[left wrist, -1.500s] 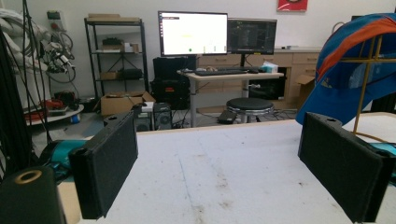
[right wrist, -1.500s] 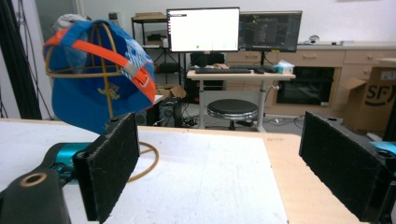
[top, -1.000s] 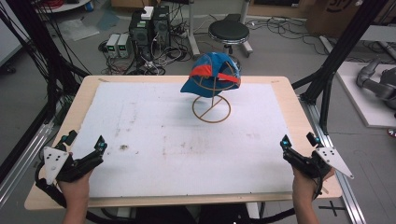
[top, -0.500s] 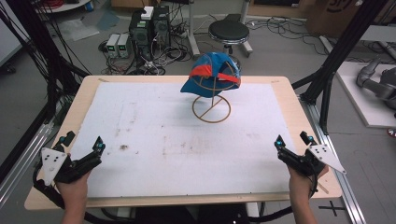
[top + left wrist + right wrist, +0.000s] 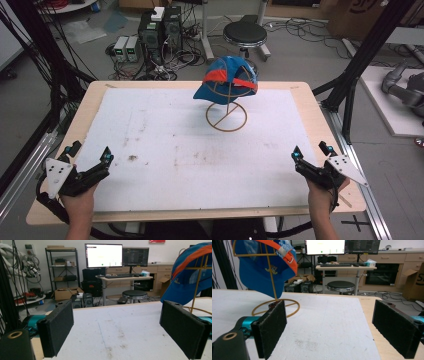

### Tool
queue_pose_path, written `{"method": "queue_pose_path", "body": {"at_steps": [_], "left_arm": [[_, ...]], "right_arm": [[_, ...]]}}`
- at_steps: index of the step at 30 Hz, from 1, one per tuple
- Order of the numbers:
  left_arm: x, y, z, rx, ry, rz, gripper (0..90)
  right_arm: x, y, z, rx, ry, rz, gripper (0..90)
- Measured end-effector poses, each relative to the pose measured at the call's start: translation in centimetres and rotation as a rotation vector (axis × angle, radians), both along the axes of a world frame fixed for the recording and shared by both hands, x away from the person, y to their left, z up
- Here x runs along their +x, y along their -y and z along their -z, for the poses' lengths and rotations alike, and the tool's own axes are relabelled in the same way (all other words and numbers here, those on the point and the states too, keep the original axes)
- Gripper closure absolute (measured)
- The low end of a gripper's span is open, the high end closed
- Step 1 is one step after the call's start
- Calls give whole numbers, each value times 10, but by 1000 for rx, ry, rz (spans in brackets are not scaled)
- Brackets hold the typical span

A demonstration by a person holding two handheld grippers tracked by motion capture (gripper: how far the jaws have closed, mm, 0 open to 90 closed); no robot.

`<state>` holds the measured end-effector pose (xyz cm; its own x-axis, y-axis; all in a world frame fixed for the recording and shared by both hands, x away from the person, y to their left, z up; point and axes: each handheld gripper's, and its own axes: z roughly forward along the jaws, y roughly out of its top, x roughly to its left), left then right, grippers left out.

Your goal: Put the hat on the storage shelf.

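On the white table [image 5: 165, 145], a blue cap [image 5: 226, 80] with an orange strap sits atop a gold wire stand [image 5: 227, 117] near the far edge. Left gripper [image 5: 90, 161] and right gripper [image 5: 311, 152] hover near the front corners, jaws spread, holding nothing.

A robotics lab, by the look of it.
Monitors [image 5: 103, 255] stood on a desk [image 5: 128, 278], power supplies [image 5: 127, 48] and tangled cables [image 5: 172, 55] lay on the floor, and metal shelving [image 5: 61, 270] held what seemed to be equipment.
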<state>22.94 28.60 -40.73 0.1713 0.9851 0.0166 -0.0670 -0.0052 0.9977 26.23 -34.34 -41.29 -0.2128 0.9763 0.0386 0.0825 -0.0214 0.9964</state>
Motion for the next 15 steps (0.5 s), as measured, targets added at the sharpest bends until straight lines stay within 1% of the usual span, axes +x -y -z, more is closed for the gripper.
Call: {"method": "queue_pose_path", "body": {"at_steps": [5, 6, 8, 12, 15], "left_arm": [[0, 0, 0, 2, -1, 1, 124], [0, 0, 0, 3, 0, 1, 123], [0, 0, 0, 2, 2, 1, 124], [0, -1, 0, 3, 1, 0, 124], [0, -1, 0, 2, 1, -1, 123]], "right_arm": [[-1, 3, 0, -6, 6, 9, 122], [-1, 2, -1, -2, 7, 9, 122], [-1, 2, -1, -11, 9, 7, 122], [0, 1, 0, -13, 6, 4, 122], [0, 1, 0, -6, 12, -5, 122]]}}
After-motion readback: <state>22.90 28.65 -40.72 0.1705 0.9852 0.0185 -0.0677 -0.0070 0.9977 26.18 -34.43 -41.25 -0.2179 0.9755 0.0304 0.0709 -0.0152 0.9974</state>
